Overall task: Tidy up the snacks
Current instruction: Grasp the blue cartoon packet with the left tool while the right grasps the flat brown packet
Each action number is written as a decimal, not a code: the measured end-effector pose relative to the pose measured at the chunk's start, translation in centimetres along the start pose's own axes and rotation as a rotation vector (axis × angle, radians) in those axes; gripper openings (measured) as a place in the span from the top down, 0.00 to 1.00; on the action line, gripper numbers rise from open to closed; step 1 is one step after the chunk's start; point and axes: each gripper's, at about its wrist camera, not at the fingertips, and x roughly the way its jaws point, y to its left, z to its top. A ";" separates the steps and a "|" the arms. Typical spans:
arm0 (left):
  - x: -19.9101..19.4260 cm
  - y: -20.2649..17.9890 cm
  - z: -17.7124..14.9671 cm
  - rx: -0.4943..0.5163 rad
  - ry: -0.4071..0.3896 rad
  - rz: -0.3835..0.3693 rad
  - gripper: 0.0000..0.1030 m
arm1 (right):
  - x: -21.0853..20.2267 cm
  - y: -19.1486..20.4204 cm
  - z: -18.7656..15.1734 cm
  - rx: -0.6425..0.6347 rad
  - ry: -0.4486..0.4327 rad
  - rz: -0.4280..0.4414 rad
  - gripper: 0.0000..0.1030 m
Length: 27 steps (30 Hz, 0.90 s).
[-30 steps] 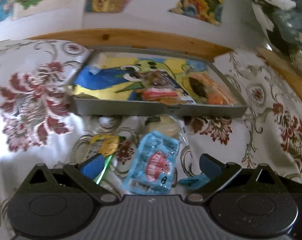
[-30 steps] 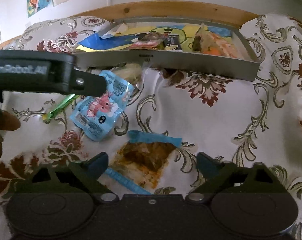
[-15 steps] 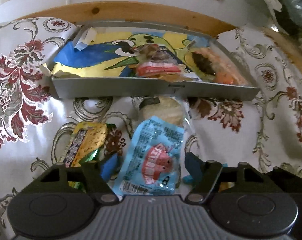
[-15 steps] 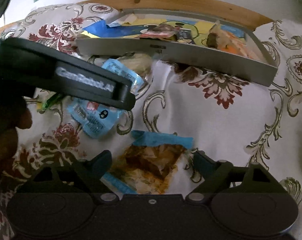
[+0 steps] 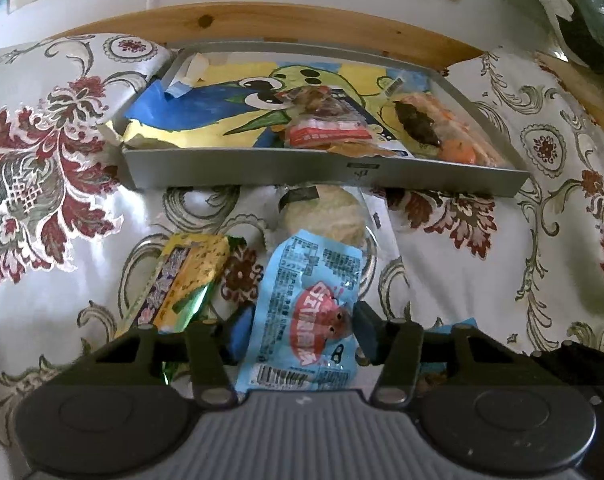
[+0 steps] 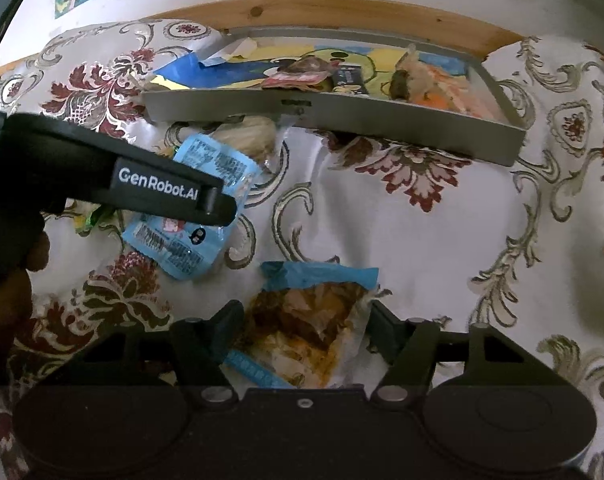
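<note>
Left wrist view: left claw (image 5: pixel 299 332), fingers apart, straddles the light-blue plastic shrimp-print snack packet (image 5: pixel 308 312) on the floral cloth, positioned for pickup. Right wrist view: right claw (image 6: pixel 304 330), likewise apart, brackets the clear blue-edged packet of orange-brown snack (image 6: pixel 306 328); the shallow grey tray (image 6: pixel 342 114), probable destination, lies far.

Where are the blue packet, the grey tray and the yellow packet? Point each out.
blue packet (image 5: pixel 308 312): left wrist view, on its red printed picture.
grey tray (image 5: pixel 261 168): left wrist view, on its near wall.
yellow packet (image 5: pixel 189 272): left wrist view, on its yellow face.
</note>
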 end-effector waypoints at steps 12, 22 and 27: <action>-1.9 0.2 -1.1 -0.062 -0.022 -0.084 0.64 | -2.6 -1.0 0.1 0.049 0.004 0.036 0.38; -1.4 1.2 -0.5 -0.129 0.021 -0.192 0.74 | -2.4 -4.1 -0.1 0.272 0.074 0.134 0.56; -0.4 0.6 -0.6 -0.112 0.058 -0.175 0.74 | -1.0 -5.0 -0.6 0.325 0.076 0.205 0.42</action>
